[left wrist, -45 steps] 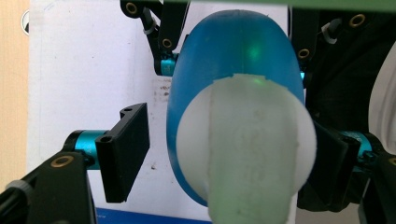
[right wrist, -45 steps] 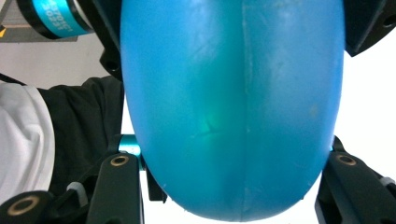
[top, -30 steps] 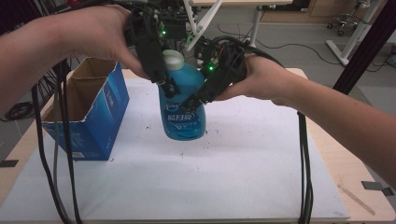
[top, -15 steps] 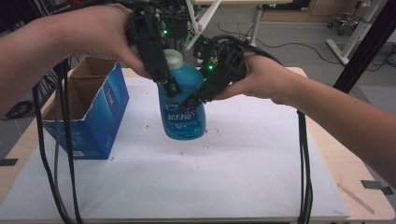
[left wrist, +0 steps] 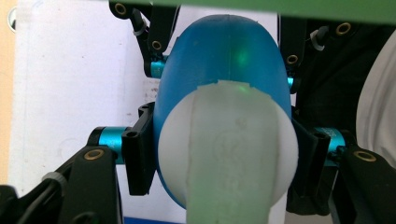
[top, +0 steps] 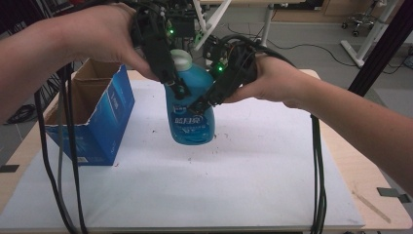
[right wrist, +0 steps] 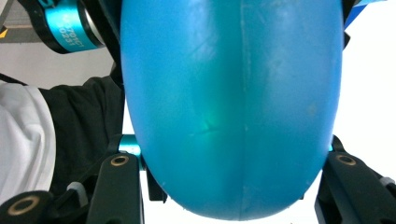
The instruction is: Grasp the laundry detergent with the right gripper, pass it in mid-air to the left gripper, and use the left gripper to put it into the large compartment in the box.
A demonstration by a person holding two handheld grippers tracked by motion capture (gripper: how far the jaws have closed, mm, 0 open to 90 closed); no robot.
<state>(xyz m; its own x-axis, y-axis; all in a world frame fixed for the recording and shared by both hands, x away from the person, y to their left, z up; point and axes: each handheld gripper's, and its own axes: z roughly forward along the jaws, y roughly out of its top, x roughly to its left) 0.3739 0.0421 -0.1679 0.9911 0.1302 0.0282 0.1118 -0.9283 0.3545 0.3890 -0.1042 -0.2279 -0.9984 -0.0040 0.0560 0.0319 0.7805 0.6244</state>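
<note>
Here, a blue detergent bottle [top: 191,109] hangs upright above the middle of the white-covered worktop [top: 253,185], carried between two tools. The left hand-held gripper [top: 181,90] comes down on it from about eleven o'clock in the high view, its black jaws at the bottle's upper body just below the pale cap [top: 181,59]; those jaws have just been closing, with the bottle between them, and in the left gripper view the pads [left wrist: 139,156] sit against the bottle's shoulders on both sides, so it now pinches the bottle. The right hand-held gripper [top: 199,103] reaches in from about two o'clock and clamps the body lower down, near the label; in the right gripper view the blue wall [right wrist: 229,107] bulges between its two jaws.

The bottle's long axis runs near vertical, cap at twelve o'clock, base at six, tilted only slightly. Both grippers touch it, so neither hand is nearer; the left sits higher, beside the cap, the right lower on the belly. An open blue carton [top: 95,119] stands on the worktop at about nine o'clock from the bottle, apart from it. Whichever way the bottle goes next, the move likely turns on keeping that upright axis steady while two opposed grips share the load.
</note>
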